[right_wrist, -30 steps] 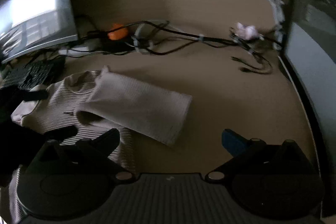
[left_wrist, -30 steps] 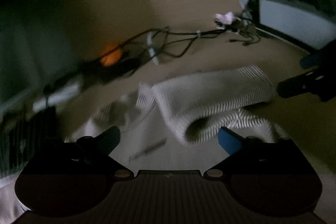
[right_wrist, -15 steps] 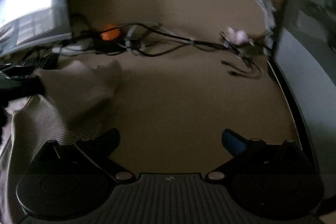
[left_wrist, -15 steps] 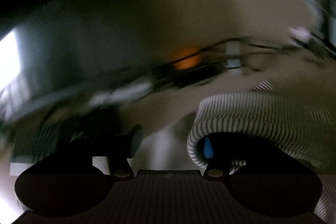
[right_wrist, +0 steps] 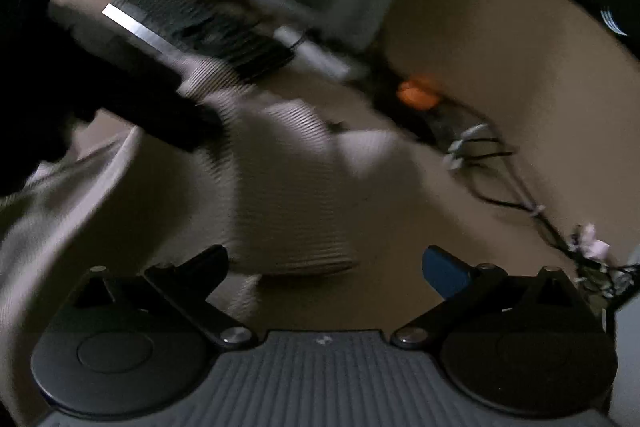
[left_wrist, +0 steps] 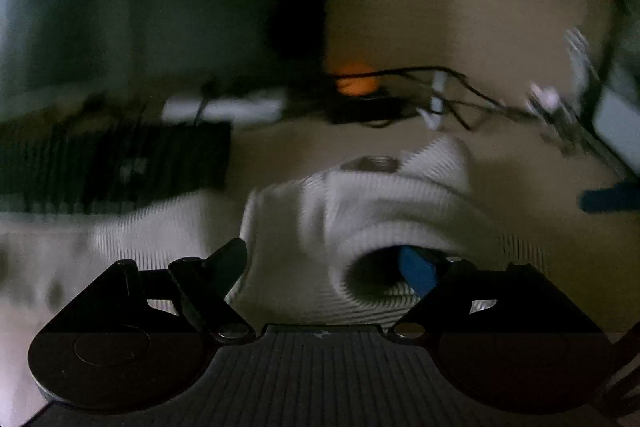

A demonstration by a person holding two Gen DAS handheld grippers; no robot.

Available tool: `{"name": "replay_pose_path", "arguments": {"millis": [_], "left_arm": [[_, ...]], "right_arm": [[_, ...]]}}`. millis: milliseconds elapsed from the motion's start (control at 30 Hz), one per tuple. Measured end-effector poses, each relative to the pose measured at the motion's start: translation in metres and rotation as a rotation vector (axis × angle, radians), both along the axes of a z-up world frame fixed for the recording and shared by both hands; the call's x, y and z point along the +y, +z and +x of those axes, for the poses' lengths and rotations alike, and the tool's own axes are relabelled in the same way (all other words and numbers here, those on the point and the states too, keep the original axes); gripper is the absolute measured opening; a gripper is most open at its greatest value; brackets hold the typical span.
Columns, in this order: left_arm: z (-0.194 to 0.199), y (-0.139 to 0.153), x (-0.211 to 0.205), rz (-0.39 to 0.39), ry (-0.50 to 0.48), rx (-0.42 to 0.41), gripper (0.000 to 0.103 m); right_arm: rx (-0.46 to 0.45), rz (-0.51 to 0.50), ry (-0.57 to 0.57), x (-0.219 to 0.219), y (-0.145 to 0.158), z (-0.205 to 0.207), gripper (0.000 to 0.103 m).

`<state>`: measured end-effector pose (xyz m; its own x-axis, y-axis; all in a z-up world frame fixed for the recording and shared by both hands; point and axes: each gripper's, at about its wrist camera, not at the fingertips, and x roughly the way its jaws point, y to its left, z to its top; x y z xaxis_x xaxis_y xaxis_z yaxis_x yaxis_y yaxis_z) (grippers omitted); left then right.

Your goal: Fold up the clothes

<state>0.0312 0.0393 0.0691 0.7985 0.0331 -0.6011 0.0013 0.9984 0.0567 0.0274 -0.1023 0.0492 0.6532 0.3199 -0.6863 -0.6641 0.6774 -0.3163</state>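
Garment: the ribbed pale top is lying bunched on the tan surface; its long axis is unclear through the blur.
Left hand-held gripper: jaws are opening around a fold, not pressing.
Right hand-held gripper: standing wide apart, holding nothing.

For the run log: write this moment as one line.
task: fold clothes | left hand-held gripper: jaws opening, ribbed garment fold between them | right hand-held gripper: open, holds nothing, beside garment | frames blurred

Each gripper has a black ribbed body with two round black discs and silver screws at the pivots. On the left gripper and the right gripper, one finger is black and the other carries a blue pad.
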Motion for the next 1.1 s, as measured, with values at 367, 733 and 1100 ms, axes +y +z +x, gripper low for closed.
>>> {"name": "replay_pose_path", "arguments": {"millis": [367,733,1100], "left_arm": [[0.014,0.04,0.02,-0.024,0.248,-0.168,0.087],[-0.028,-0.006,0.14,-0.634,0.547,0.003,0.093],[-0.046,-0.005,0.123,-0.607,0.437,0.068,0.093]], "right_arm": [[0.011,-0.089,-0.032,0.003,-0.029,-0.016,0.103],[-0.109,-0.119,0.019,0.02,-0.014,-0.016,0.103],[-0.274,-0.202,0.041,0.064,-0.027,0.029,0.102]]}}
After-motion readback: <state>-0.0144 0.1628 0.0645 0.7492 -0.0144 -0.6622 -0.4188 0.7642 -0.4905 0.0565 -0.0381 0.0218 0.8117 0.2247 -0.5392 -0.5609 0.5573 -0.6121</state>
